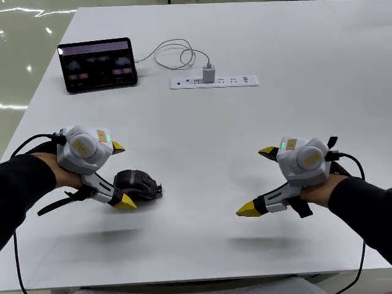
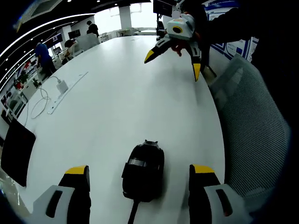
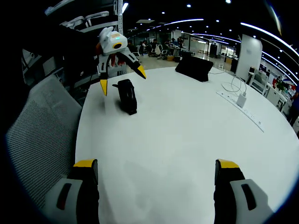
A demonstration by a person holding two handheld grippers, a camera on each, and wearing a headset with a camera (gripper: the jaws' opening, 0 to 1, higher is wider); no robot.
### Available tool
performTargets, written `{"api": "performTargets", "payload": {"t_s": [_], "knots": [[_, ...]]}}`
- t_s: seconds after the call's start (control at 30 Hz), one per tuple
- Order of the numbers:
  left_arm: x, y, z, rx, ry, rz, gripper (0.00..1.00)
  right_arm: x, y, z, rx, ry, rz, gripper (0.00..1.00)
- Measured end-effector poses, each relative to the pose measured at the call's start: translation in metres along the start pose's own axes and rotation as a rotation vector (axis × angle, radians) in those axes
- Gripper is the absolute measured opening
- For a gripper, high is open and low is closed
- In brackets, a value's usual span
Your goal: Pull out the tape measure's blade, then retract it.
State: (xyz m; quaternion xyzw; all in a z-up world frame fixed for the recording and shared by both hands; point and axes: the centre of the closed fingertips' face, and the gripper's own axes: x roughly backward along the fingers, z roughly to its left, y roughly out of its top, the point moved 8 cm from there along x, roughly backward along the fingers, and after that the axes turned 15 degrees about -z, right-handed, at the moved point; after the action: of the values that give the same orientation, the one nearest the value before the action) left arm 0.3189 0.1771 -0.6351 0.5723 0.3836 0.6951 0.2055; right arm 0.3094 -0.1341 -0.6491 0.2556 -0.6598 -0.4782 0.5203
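In the head view, the left gripper (image 1: 121, 174) hid the near side of the tape measure (image 1: 139, 182). The tablet (image 1: 98, 64) screen was too blurred to read. In the left gripper view, a dark strap (image 2: 133, 212) ran off the bottom edge.

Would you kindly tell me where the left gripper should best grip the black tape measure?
Probably the case's middle, squeezed across its long sides, from where the left gripper sits: the tape measure lies lengthwise between its open jaws.

I hold my left gripper (image 1: 121, 174) low, with its jaws spread wide. My right gripper (image 1: 256, 180) has its jaws spread wide too. The two point toward each other, well apart. Black sleeves (image 1: 24, 177) cover both my arms.
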Motion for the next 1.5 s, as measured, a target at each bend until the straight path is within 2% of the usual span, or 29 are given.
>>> {"api": "performTargets", "payload": {"t_s": [0.13, 0.2, 0.33, 0.43, 0.5, 0.6, 0.63, 0.67, 0.77, 0.87, 1.03, 1.1, 1.23, 1.37, 1.5], "knots": [[-0.006, 0.000, -0.002, -0.024, -0.040, 0.035, 0.72, -0.018, 0.009, 0.004, 0.025, 0.044, -0.014, 1.00], [-0.009, 0.000, -0.002, -0.029, -0.055, 0.050, 0.70, -0.028, 0.011, 0.005, 0.035, 0.062, -0.009, 1.00], [-0.016, 0.003, -0.002, -0.058, -0.085, 0.064, 0.57, -0.049, 0.017, 0.009, 0.054, 0.101, -0.009, 0.97], [-0.020, 0.005, -0.002, -0.081, -0.100, 0.071, 0.52, -0.063, 0.021, 0.012, 0.068, 0.128, -0.005, 0.95], [-0.020, 0.002, 0.001, -0.108, -0.106, 0.125, 0.47, -0.072, 0.024, 0.013, 0.080, 0.135, -0.010, 0.92], [-0.023, 0.002, 0.001, -0.112, -0.127, 0.120, 0.37, -0.083, 0.026, 0.015, 0.096, 0.153, -0.013, 0.88], [-0.023, 0.000, 0.000, -0.099, -0.149, 0.146, 0.33, -0.088, 0.029, 0.017, 0.107, 0.175, -0.033, 0.87], [-0.025, 0.001, 0.001, -0.124, -0.145, 0.136, 0.34, -0.090, 0.031, 0.018, 0.117, 0.184, -0.040, 0.86], [-0.025, 0.002, 0.001, -0.110, -0.141, 0.161, 0.33, -0.097, 0.035, 0.021, 0.117, 0.210, -0.049, 0.79], [-0.026, 0.002, -0.001, -0.152, -0.172, 0.190, 0.33, -0.104, 0.040, 0.024, 0.135, 0.225, -0.051, 0.76], [-0.026, 0.002, -0.001, -0.138, -0.167, 0.205, 0.32, -0.114, 0.041, 0.030, 0.145, 0.247, -0.050, 0.66], [-0.026, 0.002, -0.001, -0.138, -0.162, 0.215, 0.32, -0.122, 0.036, 0.033, 0.142, 0.260, -0.024, 0.60], [-0.026, 0.000, 0.000, -0.119, -0.157, 0.202, 0.32, -0.136, 0.033, 0.038, 0.136, 0.259, -0.017, 0.54], [-0.026, 0.000, -0.001, -0.122, -0.145, 0.193, 0.32, -0.146, 0.031, 0.042, 0.152, 0.265, -0.014, 0.41], [-0.026, 0.000, -0.001, -0.122, -0.142, 0.198, 0.32, -0.156, 0.034, 0.046, 0.133, 0.277, -0.025, 0.39]]}}
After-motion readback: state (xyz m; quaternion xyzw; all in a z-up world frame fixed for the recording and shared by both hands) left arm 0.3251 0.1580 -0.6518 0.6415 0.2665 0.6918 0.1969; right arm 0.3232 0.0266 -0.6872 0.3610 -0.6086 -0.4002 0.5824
